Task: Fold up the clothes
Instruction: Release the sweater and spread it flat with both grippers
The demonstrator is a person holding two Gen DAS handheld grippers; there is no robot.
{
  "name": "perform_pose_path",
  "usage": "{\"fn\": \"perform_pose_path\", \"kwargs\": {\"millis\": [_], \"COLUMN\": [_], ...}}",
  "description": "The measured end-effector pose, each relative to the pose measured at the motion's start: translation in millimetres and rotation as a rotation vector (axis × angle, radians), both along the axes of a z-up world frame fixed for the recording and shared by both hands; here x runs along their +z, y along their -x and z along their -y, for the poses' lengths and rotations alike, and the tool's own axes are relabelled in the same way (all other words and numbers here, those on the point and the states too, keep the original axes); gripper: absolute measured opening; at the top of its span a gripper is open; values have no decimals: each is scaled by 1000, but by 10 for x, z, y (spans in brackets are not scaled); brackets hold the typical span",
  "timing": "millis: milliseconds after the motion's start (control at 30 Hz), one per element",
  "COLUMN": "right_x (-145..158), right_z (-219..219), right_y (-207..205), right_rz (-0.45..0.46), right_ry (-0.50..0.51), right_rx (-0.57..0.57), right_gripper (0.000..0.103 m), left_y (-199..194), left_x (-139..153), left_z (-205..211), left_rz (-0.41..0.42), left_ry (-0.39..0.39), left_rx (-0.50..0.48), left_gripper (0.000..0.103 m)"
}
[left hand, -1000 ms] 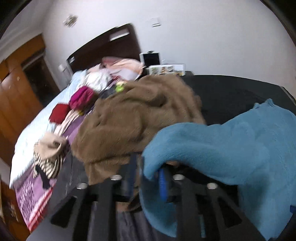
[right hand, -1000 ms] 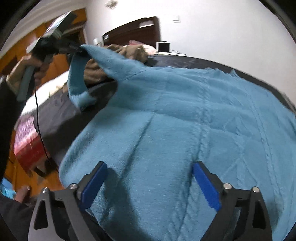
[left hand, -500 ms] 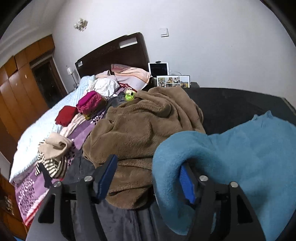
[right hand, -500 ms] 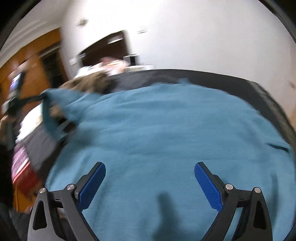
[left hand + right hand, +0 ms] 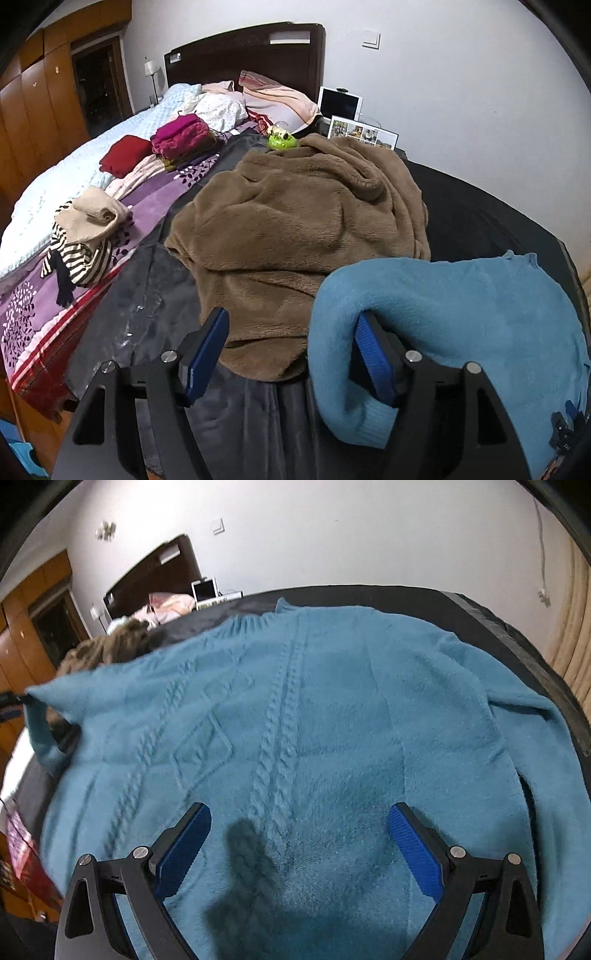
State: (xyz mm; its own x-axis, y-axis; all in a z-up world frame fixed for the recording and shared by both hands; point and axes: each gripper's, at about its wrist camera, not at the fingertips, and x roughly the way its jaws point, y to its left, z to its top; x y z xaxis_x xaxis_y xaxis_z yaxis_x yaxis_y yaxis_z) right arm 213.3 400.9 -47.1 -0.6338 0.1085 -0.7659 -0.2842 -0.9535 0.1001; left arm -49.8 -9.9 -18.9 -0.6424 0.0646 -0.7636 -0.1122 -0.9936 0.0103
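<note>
A blue cable-knit sweater lies spread front-up on a dark cloth-covered table. My right gripper is open and empty, hovering over the sweater's lower middle. My left gripper is open; the sweater's left sleeve drapes loosely over its right finger. The sleeve and that gripper show at the far left of the right wrist view. A brown fleece garment lies heaped beyond the left gripper.
A bed on the left carries folded clothes: red, magenta, beige and striped piles. A green toy, a tablet and a photo frame sit at the table's far end. Wardrobes line the left wall.
My left gripper has opened and let go of the sleeve, which now hangs over its right finger. My right gripper has swung to the right over the sweater's middle.
</note>
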Motion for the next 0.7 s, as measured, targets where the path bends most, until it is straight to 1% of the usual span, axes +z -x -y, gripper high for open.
{"fn": "perform_pose_path", "kwargs": {"millis": [100,167,267,300,433,500,567,700], "right_x": [-54,-61,-61,-59,-59,-61,-65,-65], "right_z": [76,98,81,79,94,104,99,96], "right_y": [38,22,-7,-13,3,8,20,18], "right_rz": [19,25,20,20,25,25,26,31], "right_ry": [-66,-95,-91,-91,-97,-100,-100,-102], "right_rx": [5,7,9,8,3,0,1,-1], "right_gripper": [99,100,102,102,102,102,102,102], "left_y": [-78,-110,-115,-82,127,305,500,927], "left_x": [89,152,191,172,36,-73,-183,-535], "left_z": [76,219,249,198,-98,-291,-525,-714], "left_rz": [-66,-90,-108,-108,-108,-113,-146,-73], "left_ry": [99,106,102,105,130,162,221,298], "left_rx": [56,101,100,89,43,35,21,51], "left_gripper": [76,76,76,76,78,78,78,78]}}
